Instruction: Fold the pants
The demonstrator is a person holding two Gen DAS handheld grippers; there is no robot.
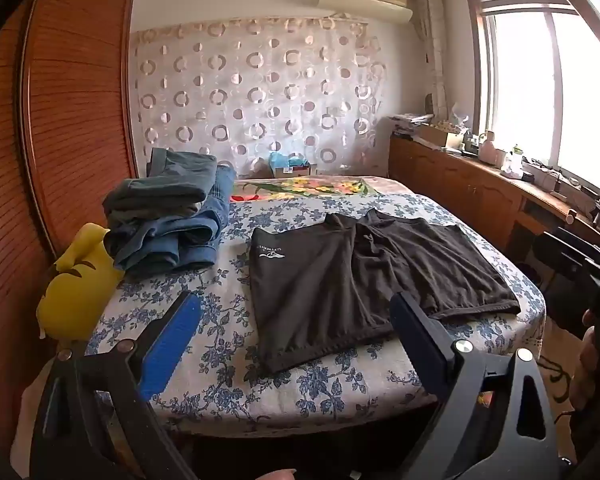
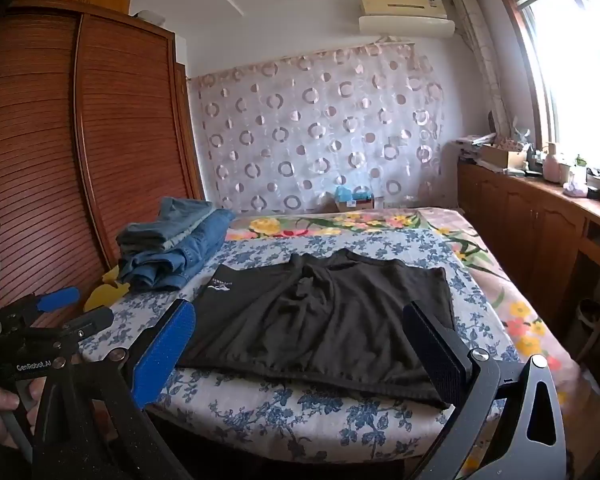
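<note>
Black shorts-style pants point(image 1: 364, 280) with a small white logo lie spread flat on the bed, waistband toward the near edge; they also show in the right wrist view point(image 2: 324, 320). My left gripper point(image 1: 296, 316) is open and empty, held above the bed's near edge in front of the pants' left part. My right gripper point(image 2: 300, 324) is open and empty, held before the pants' near hem. The left gripper also appears at the left of the right wrist view point(image 2: 66, 308).
A pile of folded jeans point(image 1: 172, 220) sits at the bed's far left, with a yellow plush toy point(image 1: 76, 284) beside it. The floral bedsheet point(image 1: 204, 320) covers the bed. A wooden wardrobe point(image 1: 72, 112) stands left, a cluttered wooden cabinet point(image 1: 480, 184) under the window right.
</note>
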